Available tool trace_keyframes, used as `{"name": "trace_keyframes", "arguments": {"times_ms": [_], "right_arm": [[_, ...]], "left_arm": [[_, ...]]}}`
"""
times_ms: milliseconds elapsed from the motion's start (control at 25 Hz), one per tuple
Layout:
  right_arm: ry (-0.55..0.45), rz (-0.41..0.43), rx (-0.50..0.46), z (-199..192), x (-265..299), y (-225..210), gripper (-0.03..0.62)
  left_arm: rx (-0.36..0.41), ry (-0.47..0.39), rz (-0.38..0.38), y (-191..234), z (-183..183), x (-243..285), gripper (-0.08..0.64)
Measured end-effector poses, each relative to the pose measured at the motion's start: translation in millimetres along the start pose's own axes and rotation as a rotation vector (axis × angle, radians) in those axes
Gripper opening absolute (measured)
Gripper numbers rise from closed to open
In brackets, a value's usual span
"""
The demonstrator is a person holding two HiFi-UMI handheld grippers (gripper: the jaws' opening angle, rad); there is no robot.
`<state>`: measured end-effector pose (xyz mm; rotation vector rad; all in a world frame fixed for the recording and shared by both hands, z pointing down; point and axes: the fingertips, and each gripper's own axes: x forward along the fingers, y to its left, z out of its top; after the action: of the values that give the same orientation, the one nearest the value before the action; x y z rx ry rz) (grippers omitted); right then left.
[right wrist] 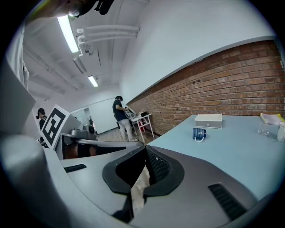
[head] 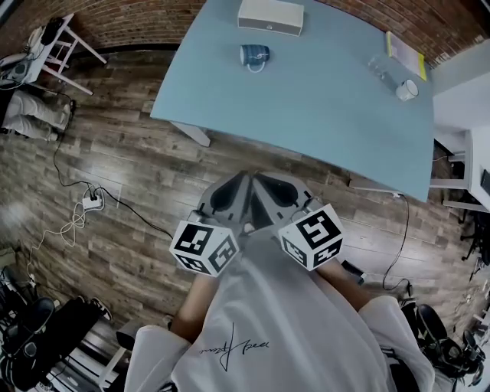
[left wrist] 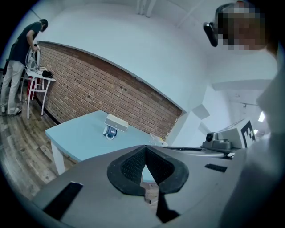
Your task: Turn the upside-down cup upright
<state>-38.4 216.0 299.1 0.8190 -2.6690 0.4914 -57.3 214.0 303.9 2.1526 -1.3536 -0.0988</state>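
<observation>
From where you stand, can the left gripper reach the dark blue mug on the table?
Probably not yet. The left gripper hangs over the wooden floor, short of the pale blue table, and the dark blue mug sits far across it by the white box. Nothing blocks the way.

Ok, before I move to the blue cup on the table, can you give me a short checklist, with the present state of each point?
1. Left gripper empty: ok, jaws together, nothing between them.
2. Right gripper empty: ok, jaws together on nothing.
3. Jaws apart for a grasp: not ok, both are shut.
4. Blue cup within reach: not ok, it sits far up the table and both grippers are held short of the table's edge.
5. Room around the cup: ok, it is apart from the white box behind it.
6. Cup mouth down: cannot tell from here.
</observation>
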Motion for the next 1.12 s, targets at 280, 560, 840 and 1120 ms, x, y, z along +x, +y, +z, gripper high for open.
{"name": "trace_keyframes", "arguments": {"times_ms": [280,560,840,1120], "right_arm": [[0.005,0.022,0.015,19,26,-41,0.021],[-0.003,0.044,0.01,38,47,-80,0.021],[-0.013,0.068,-0.006,52,57,-113,0.021],[-0.021,0.064,-0.022,57,60,-131,0.021]], "left_arm": [[-0.003,0.022,0.019,17,21,45,0.009],[0.003,0.02,0.041,30,41,86,0.009],[0.023,-0.001,0.048,32,54,119,0.009],[0.012,-0.019,0.051,33,59,138,0.009]]}}
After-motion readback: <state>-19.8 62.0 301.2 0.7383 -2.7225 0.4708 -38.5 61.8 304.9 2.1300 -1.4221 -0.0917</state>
